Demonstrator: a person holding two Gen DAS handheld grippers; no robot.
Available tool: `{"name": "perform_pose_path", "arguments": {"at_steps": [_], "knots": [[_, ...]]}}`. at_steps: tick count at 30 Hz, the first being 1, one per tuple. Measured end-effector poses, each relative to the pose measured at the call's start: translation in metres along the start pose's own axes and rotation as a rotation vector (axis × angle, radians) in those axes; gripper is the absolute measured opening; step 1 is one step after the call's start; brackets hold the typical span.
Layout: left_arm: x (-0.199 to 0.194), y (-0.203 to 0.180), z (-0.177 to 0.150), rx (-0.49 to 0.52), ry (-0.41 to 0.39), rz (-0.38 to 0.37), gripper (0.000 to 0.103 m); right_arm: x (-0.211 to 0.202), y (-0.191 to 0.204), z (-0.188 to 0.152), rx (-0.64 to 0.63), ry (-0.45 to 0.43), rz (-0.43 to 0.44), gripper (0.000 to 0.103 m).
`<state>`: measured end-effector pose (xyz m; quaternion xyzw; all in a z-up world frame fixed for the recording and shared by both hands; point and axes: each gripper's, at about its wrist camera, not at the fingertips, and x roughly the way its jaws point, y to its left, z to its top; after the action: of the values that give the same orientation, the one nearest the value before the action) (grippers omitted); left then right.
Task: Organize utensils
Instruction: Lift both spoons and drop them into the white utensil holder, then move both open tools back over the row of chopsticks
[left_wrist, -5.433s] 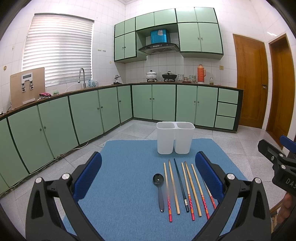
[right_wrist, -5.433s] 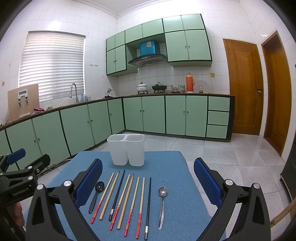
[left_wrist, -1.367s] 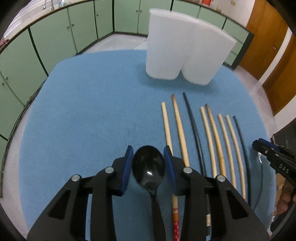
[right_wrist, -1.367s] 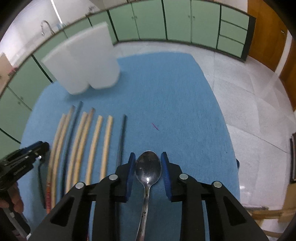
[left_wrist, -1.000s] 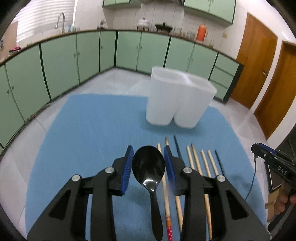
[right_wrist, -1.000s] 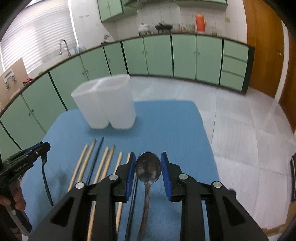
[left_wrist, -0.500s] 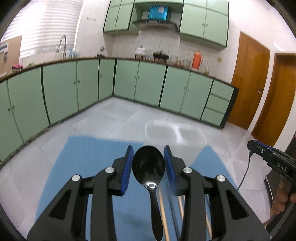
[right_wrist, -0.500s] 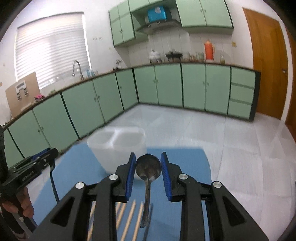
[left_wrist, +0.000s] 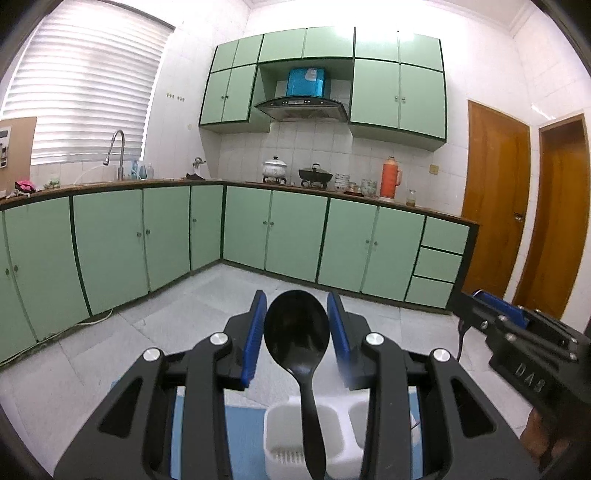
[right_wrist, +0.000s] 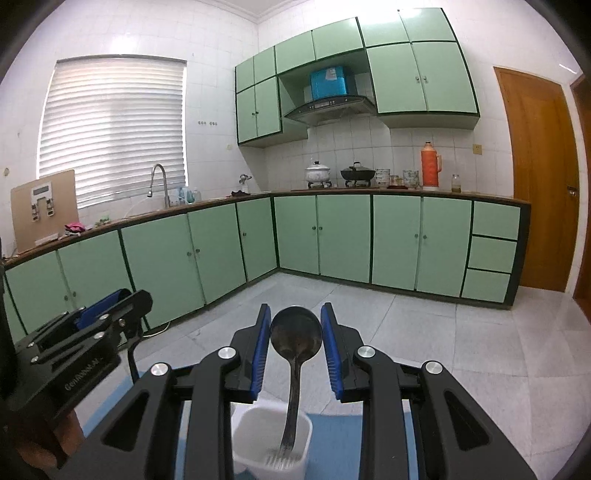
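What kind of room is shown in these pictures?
A home kitchen, most likely: green cabinets run along two walls, a sink faucet stands under the window, and a range hood hangs over pots on a stove.

— Where am I working?
— A home kitchen: pale green cabinets (right_wrist: 395, 240) along white-tiled walls, a range hood (right_wrist: 328, 105) above a white pot (right_wrist: 317, 172) and black wok (right_wrist: 357, 172), a curved steel tap (right_wrist: 159, 182) under the blinds, an orange thermos (right_wrist: 430, 166).
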<state>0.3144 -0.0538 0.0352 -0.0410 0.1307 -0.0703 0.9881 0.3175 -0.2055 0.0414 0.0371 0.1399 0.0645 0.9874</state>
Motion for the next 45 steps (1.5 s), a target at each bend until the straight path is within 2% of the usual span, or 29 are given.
{"name": "perform_pose_path", "arguments": {"at_steps": [8,18,19,21,28,30,36,43,45], "knots": [[0.051,0.001,-0.03,0.004,0.055,0.027,0.033,0.044,-0.005,-0.038,0.032,0.069,0.005,0.027],[0.059,0.019,-0.068,0.003,0.158,0.051,0.034,0.047,-0.001,-0.072,0.035,0.135,0.024,0.028],[0.059,0.021,-0.07,-0.003,0.166,0.051,0.036,0.046,0.0,-0.074,0.034,0.141,0.027,0.028],[0.056,0.024,-0.07,-0.014,0.173,0.05,0.05,0.045,0.0,-0.076,0.038,0.146,0.032,0.028],[0.033,0.033,-0.072,-0.024,0.172,0.06,0.059,0.02,-0.002,-0.083,0.06,0.131,0.026,0.038],[0.019,0.036,-0.075,-0.035,0.171,0.063,0.064,0.006,-0.006,-0.086,0.074,0.114,0.014,0.049],[-0.038,0.043,-0.098,-0.031,0.212,0.069,0.075,-0.047,-0.015,-0.106,0.103,0.133,-0.017,0.055],[-0.1,0.052,-0.152,-0.017,0.401,0.08,0.082,-0.104,-0.033,-0.148,0.179,0.258,-0.034,0.06],[-0.115,0.053,-0.167,-0.004,0.457,0.08,0.087,-0.12,-0.034,-0.166,0.176,0.307,-0.052,0.068]]}}
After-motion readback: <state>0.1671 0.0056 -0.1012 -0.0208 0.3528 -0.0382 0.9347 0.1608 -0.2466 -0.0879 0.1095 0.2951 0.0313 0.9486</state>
